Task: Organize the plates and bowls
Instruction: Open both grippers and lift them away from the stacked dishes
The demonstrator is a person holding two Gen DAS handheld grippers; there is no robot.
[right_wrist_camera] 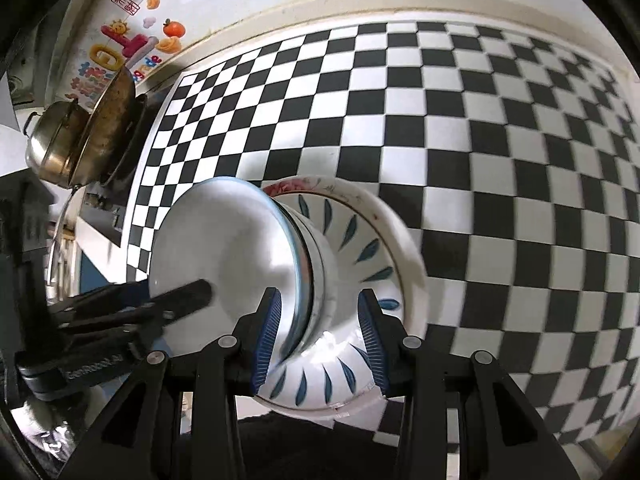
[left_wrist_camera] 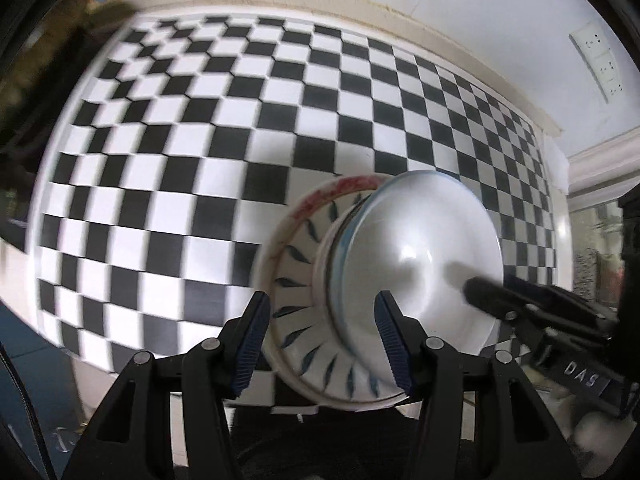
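A stack of dishes is held tilted on edge over the checkered table: a white plate (left_wrist_camera: 436, 248) on top, a bowl under it, and a bowl with blue leaf marks and a red-patterned rim (left_wrist_camera: 296, 256) at the bottom. My left gripper (left_wrist_camera: 324, 344) is shut on the stack, its blue pads on either side of it. My right gripper (right_wrist_camera: 320, 336) is shut on the same stack (right_wrist_camera: 352, 264) from the other side. Each gripper shows in the other's view, the right one (left_wrist_camera: 532, 308) and the left one (right_wrist_camera: 132, 308).
The black-and-white checkered tabletop (left_wrist_camera: 200, 140) fills both views. A steel pot (right_wrist_camera: 52, 148) and a wok (right_wrist_camera: 108, 124) sit on a stove at the far left of the right wrist view. A wall socket (left_wrist_camera: 596, 60) is on the white wall.
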